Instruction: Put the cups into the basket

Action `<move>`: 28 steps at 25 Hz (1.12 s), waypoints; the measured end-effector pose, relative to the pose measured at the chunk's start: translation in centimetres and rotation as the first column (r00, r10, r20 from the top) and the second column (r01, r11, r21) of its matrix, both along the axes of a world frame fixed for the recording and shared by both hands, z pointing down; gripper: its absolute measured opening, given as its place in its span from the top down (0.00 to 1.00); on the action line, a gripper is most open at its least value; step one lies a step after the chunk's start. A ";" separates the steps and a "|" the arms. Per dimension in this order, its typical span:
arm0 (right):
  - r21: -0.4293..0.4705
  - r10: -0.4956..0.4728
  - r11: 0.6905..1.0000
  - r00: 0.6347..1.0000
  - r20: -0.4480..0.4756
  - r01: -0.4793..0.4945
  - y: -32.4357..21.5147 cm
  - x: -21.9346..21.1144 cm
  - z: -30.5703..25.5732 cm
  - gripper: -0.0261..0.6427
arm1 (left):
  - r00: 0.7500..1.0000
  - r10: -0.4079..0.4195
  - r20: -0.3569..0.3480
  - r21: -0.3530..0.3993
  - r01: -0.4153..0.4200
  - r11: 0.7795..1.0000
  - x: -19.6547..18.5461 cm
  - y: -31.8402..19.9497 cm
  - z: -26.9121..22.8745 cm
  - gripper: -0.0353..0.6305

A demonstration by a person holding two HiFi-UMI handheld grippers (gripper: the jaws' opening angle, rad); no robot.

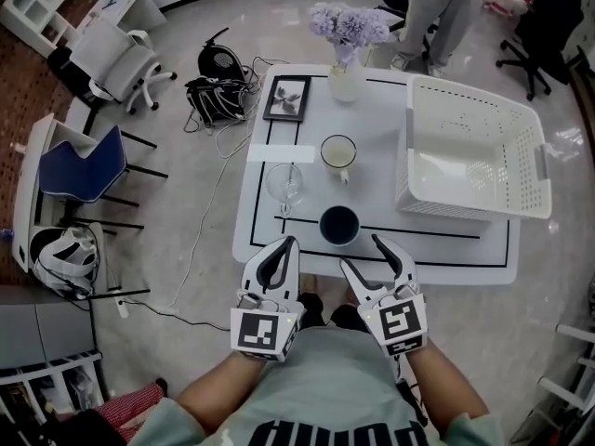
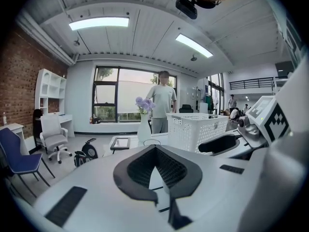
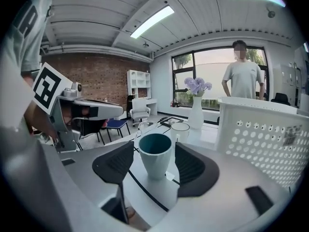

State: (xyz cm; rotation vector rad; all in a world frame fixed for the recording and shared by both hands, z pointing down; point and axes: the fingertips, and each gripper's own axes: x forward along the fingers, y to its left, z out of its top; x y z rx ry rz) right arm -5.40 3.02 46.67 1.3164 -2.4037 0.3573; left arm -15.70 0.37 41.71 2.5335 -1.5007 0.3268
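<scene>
Three cups stand on the white table (image 1: 372, 128), each different: a teal cup (image 1: 339, 224) near the front edge, a cream mug (image 1: 338, 152) with a handle behind it toward the middle, and a clear wine glass (image 1: 285, 184) to the left of the two. All three are upright and apart from one another. There is one white perforated basket (image 1: 446, 207) on the table's right side, near the cups but not touching them, and only its bare floor shows inside. At the far edge is one white vase (image 1: 346, 77) holding a bunch of purple flowers (image 1: 349, 24), with one dark picture frame (image 1: 287, 98) lying flat just left of it. I can't tell whether the teal cup or the mug has anything in it.

One person (image 1: 446, 7) stands beyond the table.

The left gripper (image 1: 286, 245) hangs at the front edge with its fingertips (image 2: 149, 151) pressed together and nothing between them. The right gripper (image 1: 361, 251) is beside it, its jaws spread. Seen along them, the teal cup sits in the gap, and neither of the pads (image 3: 192, 170) touches it.
</scene>
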 end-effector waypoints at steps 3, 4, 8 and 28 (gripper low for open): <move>-0.008 0.000 1.000 1.000 -0.006 0.000 -1.1 -0.3 1.2 0.56 | 1.000 0.010 0.009 -0.020 -0.009 1.000 -0.3 -0.7 1.3 0.94; -0.011 -0.002 1.000 1.000 -0.010 0.001 -1.4 -0.5 1.6 0.55 | 1.000 0.010 0.013 -0.025 -0.010 1.000 -0.4 -0.9 1.7 0.94; -0.022 -0.016 1.000 0.999 -0.029 0.016 -2.4 -1.0 3.0 0.52 | 1.000 0.010 0.022 -0.045 -0.009 0.999 -0.6 -1.8 2.8 0.95; -0.058 -0.069 0.996 0.996 -0.062 0.066 -4.7 -3.1 8.6 0.44 | 0.996 0.045 0.071 -0.114 -0.037 0.993 -1.1 -2.7 8.0 0.94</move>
